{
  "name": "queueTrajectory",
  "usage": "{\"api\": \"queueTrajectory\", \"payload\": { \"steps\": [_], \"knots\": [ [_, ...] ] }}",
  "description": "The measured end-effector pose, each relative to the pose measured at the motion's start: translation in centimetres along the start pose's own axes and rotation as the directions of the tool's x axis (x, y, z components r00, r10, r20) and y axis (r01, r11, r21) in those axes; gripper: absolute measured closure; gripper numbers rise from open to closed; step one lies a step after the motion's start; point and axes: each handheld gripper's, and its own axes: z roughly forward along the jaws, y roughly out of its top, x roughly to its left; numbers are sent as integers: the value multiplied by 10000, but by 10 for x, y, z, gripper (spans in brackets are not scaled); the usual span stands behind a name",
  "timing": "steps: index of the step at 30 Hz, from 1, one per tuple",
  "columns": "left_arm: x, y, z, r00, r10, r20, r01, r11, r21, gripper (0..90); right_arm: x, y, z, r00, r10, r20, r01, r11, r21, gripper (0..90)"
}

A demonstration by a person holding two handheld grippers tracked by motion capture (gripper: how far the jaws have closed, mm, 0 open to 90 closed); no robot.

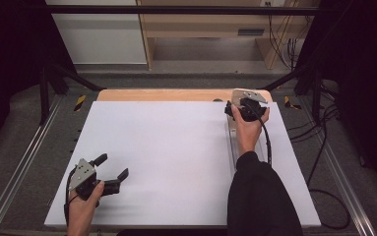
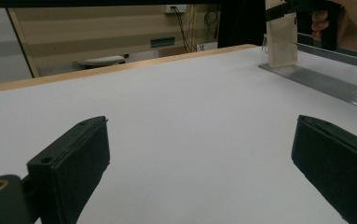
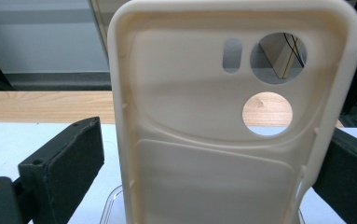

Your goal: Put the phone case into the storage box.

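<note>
Cream plastic, just one phone case [image 3: 223, 116] upright between my right claw [image 1: 245, 109]'s two spread jaws, my left claw [image 1: 111, 173] wide, holding nothing

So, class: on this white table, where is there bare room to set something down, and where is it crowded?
The white table lies bare between the left tongs at the near left corner and the clear rail at the right. Bare too: the far left corner. Crowded: the far right corner, where the right tongs stand about a cream phone case.

Cream phone case [image 3: 223, 140], upright, inner face toward the right gripper view, with three camera cut-outs near its top; base seated in a clear stand [image 2: 283, 65] at the bench's far right.
</note>
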Motion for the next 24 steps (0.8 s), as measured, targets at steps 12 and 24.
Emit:
{"api": "queueTrajectory", "payload": {
  "steps": [12, 24],
  "knots": [
    [0, 0, 0, 10000, -2, -1, 2, 10000, -3, 36, 0, 3, -3, 10000, -4, -68, 2, 9998, -186, 41],
    [0, 1, 0, 10000, -6, -17, 6, 10000, -24, 36, 0, 7, -8, 10000, 71, -58, -73, 9990, -442, 40]
  ]
}}
